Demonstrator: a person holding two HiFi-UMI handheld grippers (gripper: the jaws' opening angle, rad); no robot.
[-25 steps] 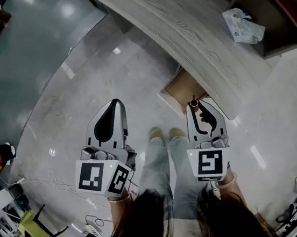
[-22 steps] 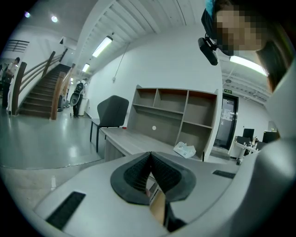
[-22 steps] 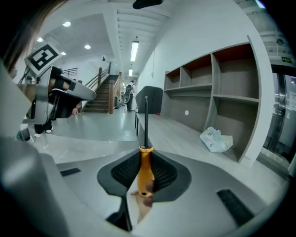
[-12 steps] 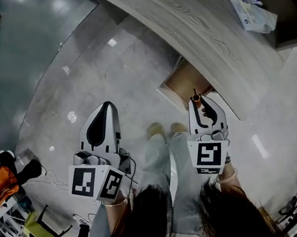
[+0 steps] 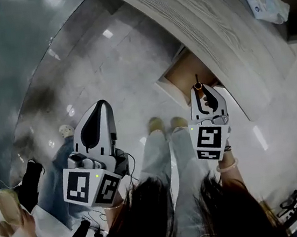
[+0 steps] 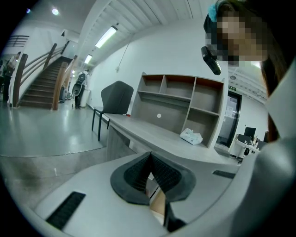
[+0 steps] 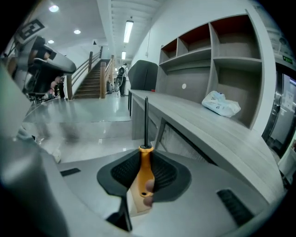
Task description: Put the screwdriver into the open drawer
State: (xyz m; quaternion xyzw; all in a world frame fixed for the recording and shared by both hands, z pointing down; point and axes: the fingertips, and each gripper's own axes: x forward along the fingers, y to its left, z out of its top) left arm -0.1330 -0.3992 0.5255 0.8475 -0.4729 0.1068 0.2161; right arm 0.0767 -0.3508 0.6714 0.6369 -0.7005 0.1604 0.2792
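Most of the drawer (image 5: 187, 73) lies hidden beneath the desk top (image 5: 206, 21)

Desk top (image 5: 218, 30) overhanging drawer (image 5: 185, 75), open floor (image 5: 110, 71) to its left

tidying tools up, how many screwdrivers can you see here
1: the screwdriver is clamped by its handle in the right claw, close to the open drawer. The drawer's inside is mostly hidden, so more could be there.
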